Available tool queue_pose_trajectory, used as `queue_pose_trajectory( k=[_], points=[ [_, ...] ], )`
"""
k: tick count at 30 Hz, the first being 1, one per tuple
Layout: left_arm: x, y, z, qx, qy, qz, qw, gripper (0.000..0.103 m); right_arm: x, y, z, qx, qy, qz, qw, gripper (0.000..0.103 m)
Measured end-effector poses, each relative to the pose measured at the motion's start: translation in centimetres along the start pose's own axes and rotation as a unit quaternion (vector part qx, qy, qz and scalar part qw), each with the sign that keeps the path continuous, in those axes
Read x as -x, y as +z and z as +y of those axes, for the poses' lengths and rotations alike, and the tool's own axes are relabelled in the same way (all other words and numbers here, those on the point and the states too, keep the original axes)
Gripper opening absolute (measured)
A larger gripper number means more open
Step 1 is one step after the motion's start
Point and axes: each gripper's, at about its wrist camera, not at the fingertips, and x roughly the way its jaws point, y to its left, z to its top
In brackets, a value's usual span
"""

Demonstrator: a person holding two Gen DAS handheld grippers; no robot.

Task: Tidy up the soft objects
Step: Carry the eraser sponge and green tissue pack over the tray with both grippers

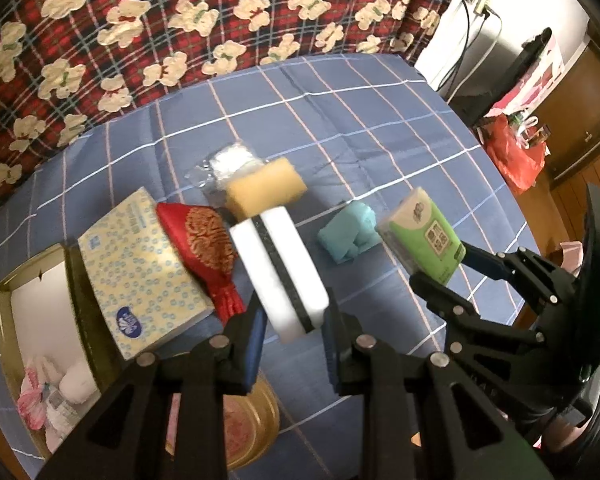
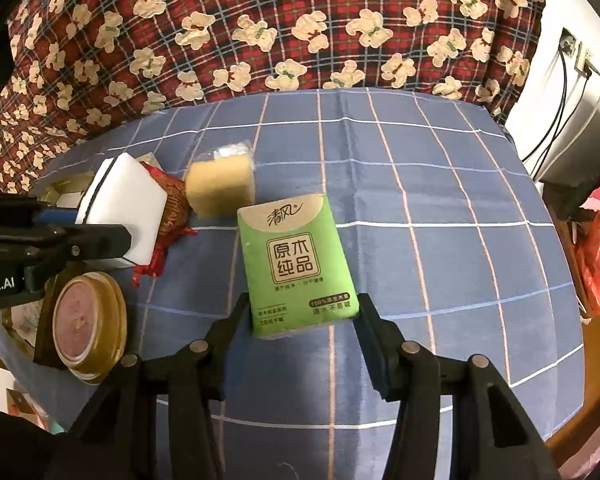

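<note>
My left gripper is shut on a white sponge block with a dark middle stripe, lifted above the blue checked cloth. My right gripper is shut on a green tissue pack, also held in the air; the same tissue pack shows at the right of the left wrist view. On the cloth lie a yellow sponge, a clear-wrapped white bundle, a red embroidered pouch, a yellow tissue box and a teal soft block.
An open gold tin at the left holds several wrapped soft items. A round gold lid lies beside it. A red plaid bear-print cover backs the cloth. A red bag and cables sit off the right edge.
</note>
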Motion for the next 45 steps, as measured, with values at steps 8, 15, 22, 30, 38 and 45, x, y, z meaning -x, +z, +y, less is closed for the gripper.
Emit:
queue_pose_trajectory(
  k=[8,15,22,30,38,45],
  points=[
    [1.0,-0.8,1.5,0.012,0.003,-0.008,0.9999,0.024,0.1,0.4,1.5,0.009,0.008,-0.003,1.000,0.053],
    [1.9,-1.3,2.6,0.020,0.006,-0.017,0.9996,0.024,0.3,1.0,2.9,0.019,0.011,-0.009,1.000,0.053],
    [2.7,-1.8,4.2,0.030,0.007,-0.024,0.9992,0.024,0.3,1.7,4.5,0.030,0.015,-0.012,0.999,0.053],
    [3.3,-2.2,5.7,0.038,0.006,-0.030,0.9988,0.024,0.2,2.1,6.3,0.043,0.017,-0.012,0.999,0.053],
    [3.8,-2.9,7.6,0.052,0.008,-0.033,0.9981,0.024,0.0,2.6,8.1,0.054,0.021,-0.014,0.998,0.053],
    [4.2,-3.4,9.4,0.068,0.011,-0.037,0.9970,0.024,-0.3,3.0,9.9,0.068,0.027,-0.014,0.997,0.053]
  ],
)
